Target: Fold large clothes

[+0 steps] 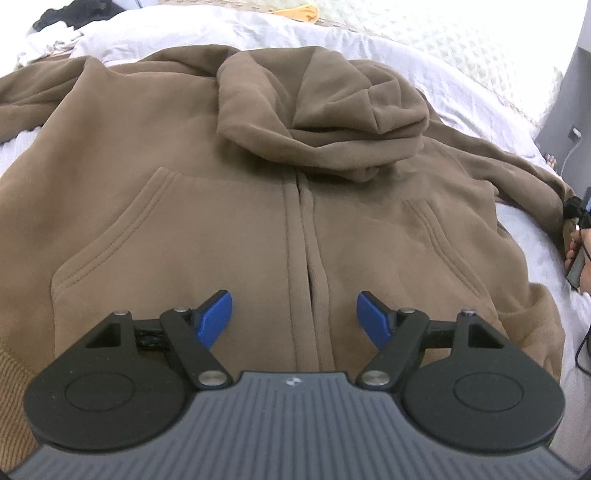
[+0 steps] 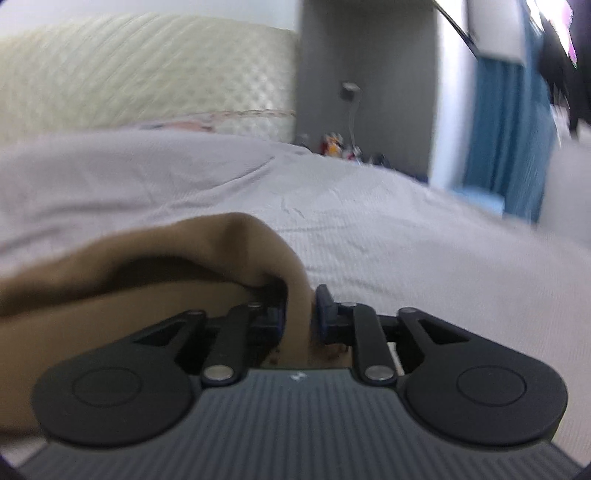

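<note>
Bed [image 1: 388, 40] under pale lilac-white sheet, lightly creased; quilted cream cover [image 2: 140, 70] along the far side. Brown zip hoodie [image 1: 229, 206] laid front-up across the bed, zipper line running toward the camera, hood [image 1: 321, 110] folded down over the chest, pockets either side, sleeves spread out to both edges.

Left gripper [image 1: 294, 317] hovers over the lower hem, blue pads spread wide either side of the zipper, nothing between them.

Right gripper [image 2: 300, 310]: a fold of the brown hoodie fabric [image 2: 155, 266] passes between the pads. The left pad is against the cloth; a thin gap shows at the right pad, so the jaws stand parted, not clamped. View is blurred.

Room: grey wall panel [image 2: 365, 74] with a plug and cable, blue curtain [image 2: 509, 129] at right, small colourful clutter beyond the bed. Dark clothing [image 1: 74, 14] at the bed's far corner.
</note>
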Available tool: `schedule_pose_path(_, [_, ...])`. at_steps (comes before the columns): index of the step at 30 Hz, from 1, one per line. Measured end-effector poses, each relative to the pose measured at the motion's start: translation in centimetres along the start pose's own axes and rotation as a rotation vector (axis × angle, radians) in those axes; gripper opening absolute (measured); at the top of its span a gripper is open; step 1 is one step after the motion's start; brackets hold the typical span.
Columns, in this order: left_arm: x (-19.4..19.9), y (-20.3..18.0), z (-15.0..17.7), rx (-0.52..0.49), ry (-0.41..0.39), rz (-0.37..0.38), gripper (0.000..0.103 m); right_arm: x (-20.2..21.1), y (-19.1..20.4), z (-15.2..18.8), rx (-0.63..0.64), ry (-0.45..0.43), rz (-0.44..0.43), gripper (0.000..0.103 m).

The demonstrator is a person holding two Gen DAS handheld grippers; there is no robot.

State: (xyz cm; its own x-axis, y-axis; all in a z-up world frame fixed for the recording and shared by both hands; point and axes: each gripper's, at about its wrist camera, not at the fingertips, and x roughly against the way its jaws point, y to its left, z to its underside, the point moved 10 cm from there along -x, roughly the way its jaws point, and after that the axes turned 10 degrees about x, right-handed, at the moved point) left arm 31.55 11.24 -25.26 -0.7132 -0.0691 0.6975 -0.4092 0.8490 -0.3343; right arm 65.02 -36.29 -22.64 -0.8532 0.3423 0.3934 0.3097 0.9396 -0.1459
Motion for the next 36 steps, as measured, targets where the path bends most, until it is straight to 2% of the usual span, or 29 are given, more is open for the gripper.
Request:
schedule_pose_path(2, [0.1, 0.3, -0.3, 0.021, -0.017, -0.019, 0.079, 0.9, 0.3, 0.0, -0.062, 0.011, -0.023, 0.033])
schedule_pose_path(4, [0.0, 0.6, -0.7, 0.045, -0.022, -0.025, 0.079, 2.4, 0.8, 0.1, -0.065, 0.012, -0.034, 0.041])
schedule_pose_path(6, [0.2, 1.1, -0.9, 0.084, -0.022, -0.019, 0.079, 4.1, 1.4, 0.0, -0.057, -0.002, -0.065, 0.065])
schedule_pose_path(9, [0.4, 1.4, -1.0, 0.097, -0.013, -0.022, 0.079, 7.1, 2.1, 0.1, -0.051, -0.025, -0.104, 0.086])
schedule_pose_path(13, [1.0, 1.6, -1.2, 0.119, -0.013, -0.018, 0.079, 11.9, 3.1, 0.5, -0.05, -0.021, -0.212, 0.086])
schedule_pose_path(22, [3.4, 3.0, -2.3, 0.208, -0.015, 0.026, 0.079, 23.3, 4.4, 2.6, -0.117, 0.087, -0.425, 0.086])
schedule_pose_path(25, [4.3, 3.4, -2.4, 0.231, -0.002, 0.041, 0.079, 27.6, 4.9, 4.1, -0.11, 0.087, -0.52, 0.086])
schedule_pose_path(27, [5.1, 3.8, -2.5, 0.241, -0.004, 0.046, 0.079, 30.2, 5.1, 5.7, -0.078, 0.12, -0.569, 0.086])
schedule_pose_path(31, [6.6, 4.9, -2.4, 0.273, 0.003, 0.05, 0.079, 34.5, 6.1, 9.3, 0.022, 0.247, -0.637, 0.086])
schedule_pose_path(33, [7.4, 5.7, -2.1, 0.292, 0.005, 0.047, 0.079, 36.5, 6.1, 10.0, 0.014, 0.264, -0.707, 0.086])
schedule_pose_path(36, [8.6, 7.2, -1.9, 0.313, -0.004, 0.029, 0.08, 38.2, 5.7, 10.7, -0.022, 0.287, -0.753, 0.086])
